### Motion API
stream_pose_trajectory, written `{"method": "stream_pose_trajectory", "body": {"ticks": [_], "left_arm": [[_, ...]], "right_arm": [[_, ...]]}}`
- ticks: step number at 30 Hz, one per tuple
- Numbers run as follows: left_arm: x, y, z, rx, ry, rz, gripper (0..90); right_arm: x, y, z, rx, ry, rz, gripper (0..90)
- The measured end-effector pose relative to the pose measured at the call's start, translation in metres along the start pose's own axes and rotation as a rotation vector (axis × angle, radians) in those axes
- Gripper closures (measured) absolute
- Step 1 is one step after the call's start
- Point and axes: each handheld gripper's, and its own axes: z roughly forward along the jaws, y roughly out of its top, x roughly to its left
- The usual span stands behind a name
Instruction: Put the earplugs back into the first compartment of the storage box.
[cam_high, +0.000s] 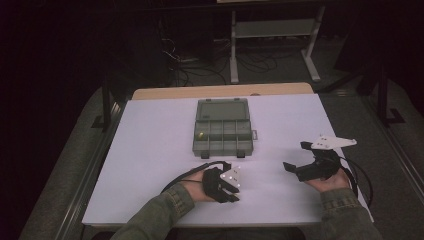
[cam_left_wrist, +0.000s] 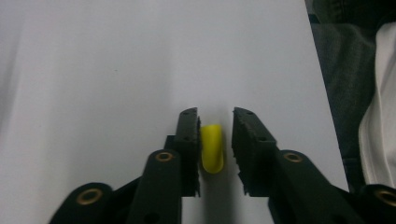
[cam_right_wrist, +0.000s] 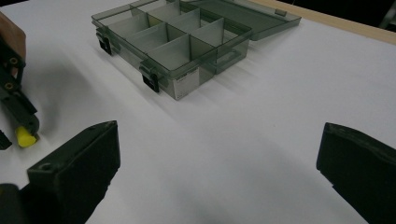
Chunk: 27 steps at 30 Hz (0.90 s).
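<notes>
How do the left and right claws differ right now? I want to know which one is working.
The left claw stands narrow around a small yellow piece; the right claw gapes wide with nothing between. The left points down at the table; the right faces the compartment box. Both have black jaws.

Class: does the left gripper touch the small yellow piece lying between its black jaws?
Touching: in the left gripper view, one pad presses the small yellow piece; the other stands apart.
</notes>
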Motion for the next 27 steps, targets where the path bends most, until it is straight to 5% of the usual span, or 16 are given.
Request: {"method": "stream_pose_trajectory", "body": {"ticks": [8, 16, 27], "left_arm": [[-0.001, 0.002, -0.002, 0.02, 0.024, 0.021, 80.7], [-0.001, 0.005, -0.02, -0.03, 0.063, 0.026, 81.3], [0.01, -0.003, -0.044, -0.099, 0.111, -0.021, 81.5]], "right_arm": [[0.0, 0.0, 0.0, 0.0, 0.0, 0.001, 0.0], [0.0, 0.0, -0.001, -0.001, 0.0, 0.0, 0.0], [0.001, 0.0, 0.0, 0.005, 0.003, -0.001, 0.0]]}}
